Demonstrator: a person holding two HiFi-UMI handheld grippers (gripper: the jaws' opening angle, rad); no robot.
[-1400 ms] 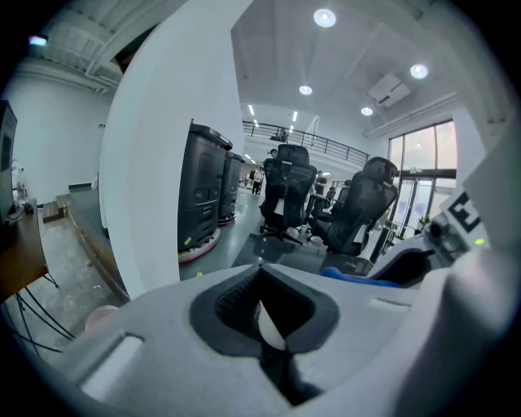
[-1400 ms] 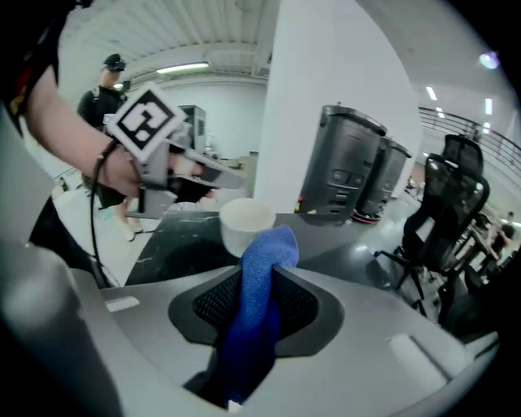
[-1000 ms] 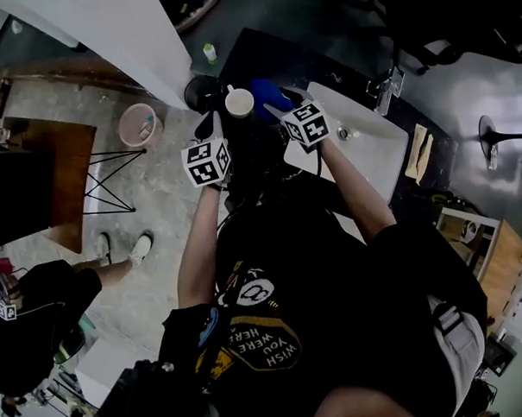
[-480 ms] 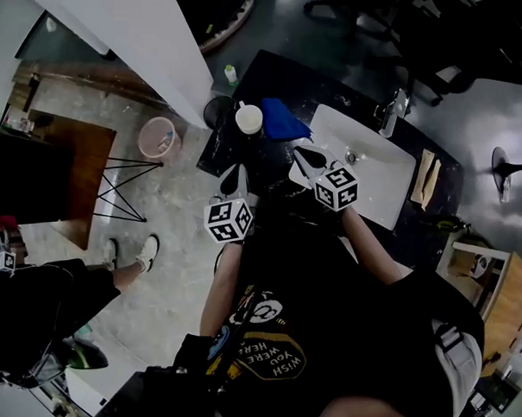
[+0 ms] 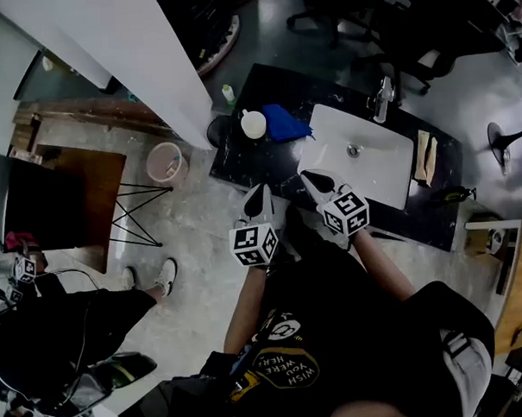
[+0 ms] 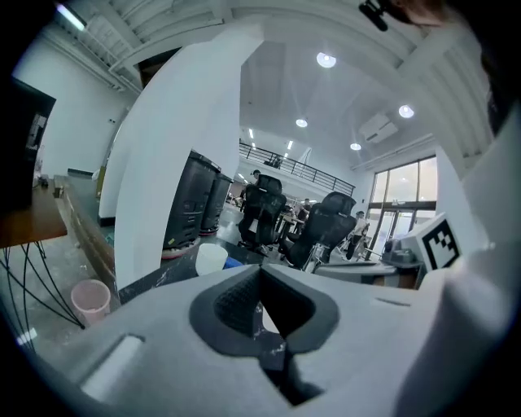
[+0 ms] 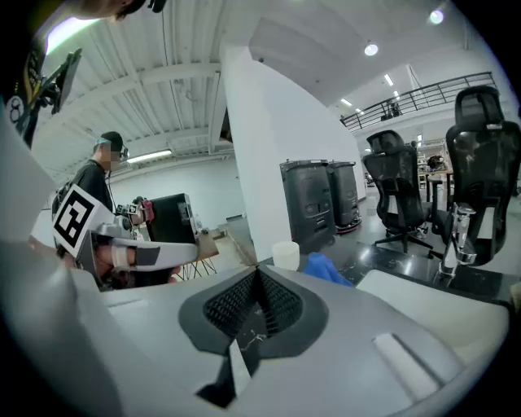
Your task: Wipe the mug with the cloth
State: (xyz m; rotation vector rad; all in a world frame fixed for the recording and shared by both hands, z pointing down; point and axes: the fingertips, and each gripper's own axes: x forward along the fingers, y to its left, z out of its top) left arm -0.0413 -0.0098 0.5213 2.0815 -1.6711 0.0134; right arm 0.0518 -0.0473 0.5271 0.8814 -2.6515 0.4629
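A white mug (image 5: 254,124) stands upright at the far left end of the black counter (image 5: 250,165). A blue cloth (image 5: 285,123) lies crumpled beside it on the right. Both grippers hover near the counter's front edge, well short of the mug. My left gripper (image 5: 259,197) is shut and holds nothing. My right gripper (image 5: 315,180) is likewise shut and empty, by the sink's front corner. The left gripper view shows the mug (image 6: 211,259) and cloth (image 6: 234,262) far beyond its shut jaws. The right gripper view has the mug (image 7: 286,255) and cloth (image 7: 327,268) ahead.
A white sink (image 5: 376,172) with a faucet (image 5: 380,99) fills the counter's middle. A white pillar (image 5: 125,54) rises at the left, with a pink bin (image 5: 165,162) and a wooden table (image 5: 88,198) beside it. A small bottle (image 5: 228,94) sits near the mug. Another person (image 5: 50,325) is at lower left.
Both grippers have drawn back from the mug and cloth toward the person's body. The mug and cloth stay on the counter, now farther away.
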